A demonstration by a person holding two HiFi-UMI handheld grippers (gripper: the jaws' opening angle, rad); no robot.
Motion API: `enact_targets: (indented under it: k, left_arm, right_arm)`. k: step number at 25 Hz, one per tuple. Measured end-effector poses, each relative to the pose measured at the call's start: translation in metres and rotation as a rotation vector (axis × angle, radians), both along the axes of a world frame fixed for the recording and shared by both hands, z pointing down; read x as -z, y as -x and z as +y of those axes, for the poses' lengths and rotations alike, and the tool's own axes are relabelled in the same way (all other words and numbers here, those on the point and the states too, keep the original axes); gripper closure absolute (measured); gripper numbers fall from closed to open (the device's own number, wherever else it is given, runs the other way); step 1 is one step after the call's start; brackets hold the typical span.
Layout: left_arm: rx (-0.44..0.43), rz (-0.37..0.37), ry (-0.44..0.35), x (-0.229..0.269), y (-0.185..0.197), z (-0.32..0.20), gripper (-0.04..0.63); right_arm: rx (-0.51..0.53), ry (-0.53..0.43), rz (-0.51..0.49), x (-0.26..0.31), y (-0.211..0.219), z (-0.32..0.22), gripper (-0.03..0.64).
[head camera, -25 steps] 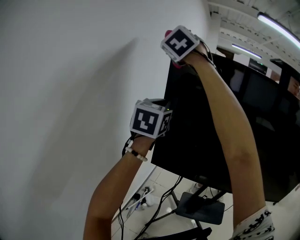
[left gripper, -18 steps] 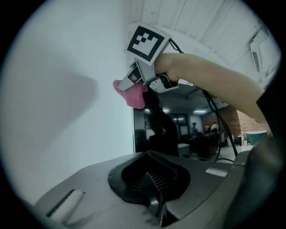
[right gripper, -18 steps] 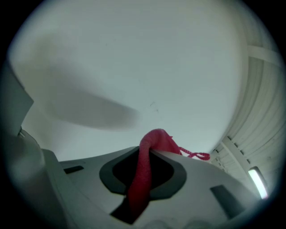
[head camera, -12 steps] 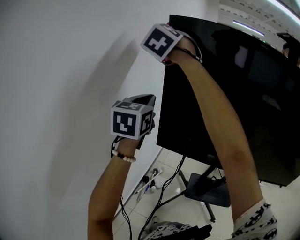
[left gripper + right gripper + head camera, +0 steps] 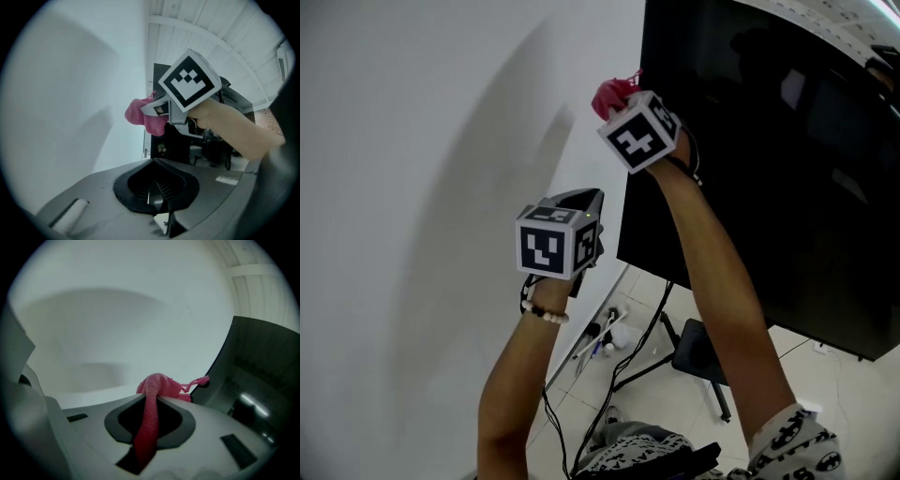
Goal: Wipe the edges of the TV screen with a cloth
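Head view has the right gripper (image 5: 617, 105) clamped on the pink cloth (image 5: 612, 92), bunched at the jaw tips, likely so it can rub the TV screen (image 5: 750, 150) along its left edge; that arm reaches up, nearly straight. Left gripper (image 5: 579, 208), jaws together and empty, hangs lower beside the wall (image 5: 412, 187), forearm raised

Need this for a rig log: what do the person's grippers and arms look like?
Both grippers have grey bodies, each carrying a white cube with black square markers: left gripper, right gripper. The left wrist wears a white bead bracelet; the right shoulder shows a white sleeve with black print.
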State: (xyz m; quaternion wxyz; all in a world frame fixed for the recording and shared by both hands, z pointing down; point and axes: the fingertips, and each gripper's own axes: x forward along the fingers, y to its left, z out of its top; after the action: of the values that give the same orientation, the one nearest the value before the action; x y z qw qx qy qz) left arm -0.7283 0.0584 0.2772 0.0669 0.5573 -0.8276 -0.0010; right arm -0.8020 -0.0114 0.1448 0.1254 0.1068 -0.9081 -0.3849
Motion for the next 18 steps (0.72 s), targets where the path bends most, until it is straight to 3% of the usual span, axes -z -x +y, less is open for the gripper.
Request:
enact_targets:
  k: [11,18]
  left_arm:
    - [0.04,0.024,0.047,-0.042,0.001,0.017,0.601]
    - [0.033,0.043,0.094,-0.057,0.002,0.019,0.601]
  right_arm:
    - [-0.015,0.241,-0.152,-0.148,-0.024,-0.016,0.558]
    - [-0.048,0.348,-0.217,-0.198,-0.028,-0.018,0.558]
